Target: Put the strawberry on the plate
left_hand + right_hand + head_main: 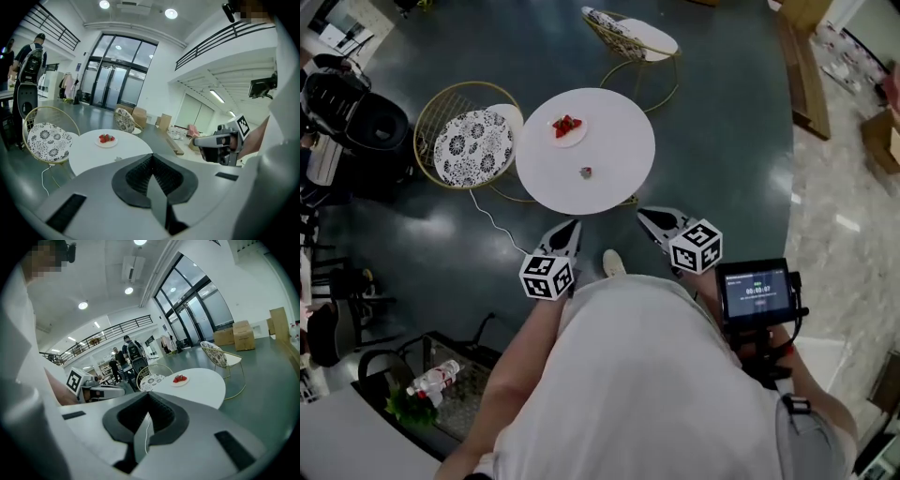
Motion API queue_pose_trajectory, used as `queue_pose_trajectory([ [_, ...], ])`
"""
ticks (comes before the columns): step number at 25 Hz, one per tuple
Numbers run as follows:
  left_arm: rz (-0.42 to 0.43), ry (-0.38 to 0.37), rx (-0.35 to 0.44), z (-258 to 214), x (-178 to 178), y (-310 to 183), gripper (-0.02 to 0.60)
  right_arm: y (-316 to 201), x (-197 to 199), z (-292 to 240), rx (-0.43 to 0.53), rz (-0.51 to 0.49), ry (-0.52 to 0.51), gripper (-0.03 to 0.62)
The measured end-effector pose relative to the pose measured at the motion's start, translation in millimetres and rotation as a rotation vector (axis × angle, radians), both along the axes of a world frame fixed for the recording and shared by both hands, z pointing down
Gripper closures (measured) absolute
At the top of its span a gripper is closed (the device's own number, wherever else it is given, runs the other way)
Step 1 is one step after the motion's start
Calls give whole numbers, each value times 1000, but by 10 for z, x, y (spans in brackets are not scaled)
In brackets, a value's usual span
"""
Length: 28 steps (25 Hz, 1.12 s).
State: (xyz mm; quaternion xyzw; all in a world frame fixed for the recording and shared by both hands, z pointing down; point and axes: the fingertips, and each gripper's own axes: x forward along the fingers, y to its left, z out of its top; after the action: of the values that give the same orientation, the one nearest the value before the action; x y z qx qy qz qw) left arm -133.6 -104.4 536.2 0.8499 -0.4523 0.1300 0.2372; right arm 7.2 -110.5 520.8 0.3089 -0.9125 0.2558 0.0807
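A round white table stands ahead of me. On its far side a white plate carries red strawberries. A small loose strawberry lies alone nearer the table's middle. Both grippers hang short of the near edge, above the floor. My left gripper is shut and holds nothing. My right gripper also has its jaws together, with nothing in them. The left gripper view shows the plate and the loose piece beyond its closed jaws. In the right gripper view the plate sits far off.
A gold wire chair with a patterned cushion stands left of the table, a second chair behind it. A white cable trails on the dark floor. People stand at far left. A small monitor hangs at my right.
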Motion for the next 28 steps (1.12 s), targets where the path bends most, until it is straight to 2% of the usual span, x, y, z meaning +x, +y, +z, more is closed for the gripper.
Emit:
queue_pose_trajectory([
  [8, 25, -8, -27, 59, -228, -301, 575, -444, -230, -166, 12, 26, 25, 588],
  [14, 29, -19, -62, 239, -353, -618, 575, -786, -305, -34, -21, 37, 31, 588],
  [22, 80, -118, -70, 378, -243, -654, 575, -862, -373, 61, -45, -4, 37, 588],
  [28, 94, -122, -96, 376, -133, -792, 575, -1003, -392, 118, -65, -37, 36, 588],
])
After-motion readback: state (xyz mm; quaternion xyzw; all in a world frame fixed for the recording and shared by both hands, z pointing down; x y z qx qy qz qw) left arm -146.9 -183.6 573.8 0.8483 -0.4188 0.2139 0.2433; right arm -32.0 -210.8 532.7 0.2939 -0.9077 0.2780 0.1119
